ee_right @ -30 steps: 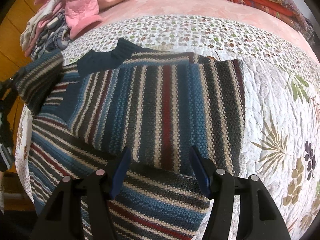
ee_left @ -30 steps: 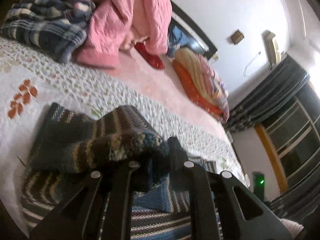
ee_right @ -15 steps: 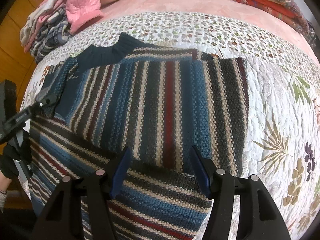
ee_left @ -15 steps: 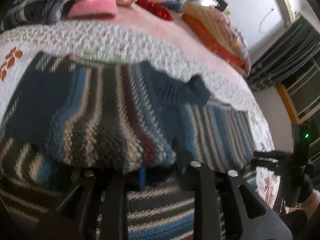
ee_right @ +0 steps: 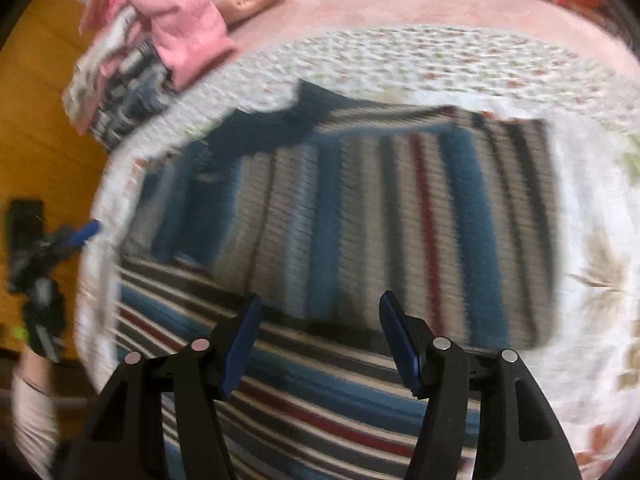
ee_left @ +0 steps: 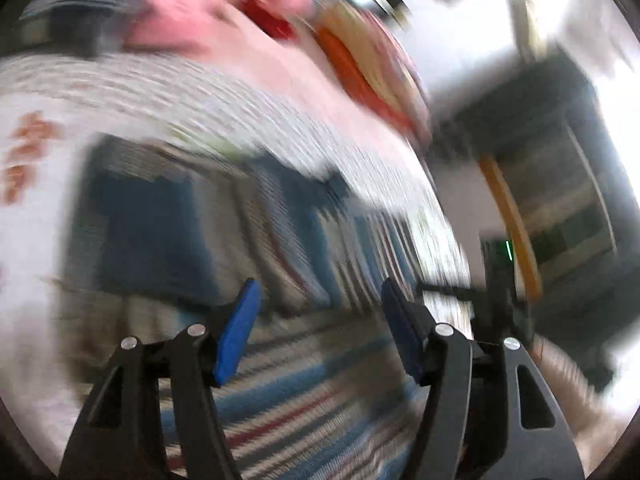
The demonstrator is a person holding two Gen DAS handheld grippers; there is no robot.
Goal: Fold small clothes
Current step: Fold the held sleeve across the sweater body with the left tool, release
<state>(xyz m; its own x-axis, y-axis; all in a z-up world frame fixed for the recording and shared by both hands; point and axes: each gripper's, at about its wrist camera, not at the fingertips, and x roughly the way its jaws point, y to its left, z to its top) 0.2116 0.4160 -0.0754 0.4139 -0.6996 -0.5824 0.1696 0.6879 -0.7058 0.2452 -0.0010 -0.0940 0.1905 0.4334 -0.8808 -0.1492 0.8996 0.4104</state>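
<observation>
Striped knit sweater [ee_left: 248, 240], one, lies flat on the floral quilt [ee_left: 200, 96], blurred by motion in the left wrist view. Left gripper [ee_left: 318, 320] hovers low over its near striped part, blue pads [ee_left: 238, 332] spread wide apart, nothing between them. Half a second ago those same jaws were pinched on a fold of the knit; now that fold is let go and lies flat on the body. One pink garment heap [ee_left: 208, 4] and one orange pillow stack [ee_left: 360, 60] sit at the far side of the bed. Second gripper's dark frame shows at the right edge, too smeared to read.

Right wrist view: same sweater [ee_right: 360, 220], one, folded panel with vertical stripes lying on top of the horizontal-striped part. Right gripper [ee_right: 320, 336] is above the near edge of that panel, jaws apart and empty, placed as before. Left gripper [ee_right: 72, 236] sits off the quilt's [ee_right: 400, 64] left edge, clear of the sweater, with a pale sleeve [ee_right: 32, 412] below it. One clothes pile [ee_right: 140, 48] far left.
</observation>
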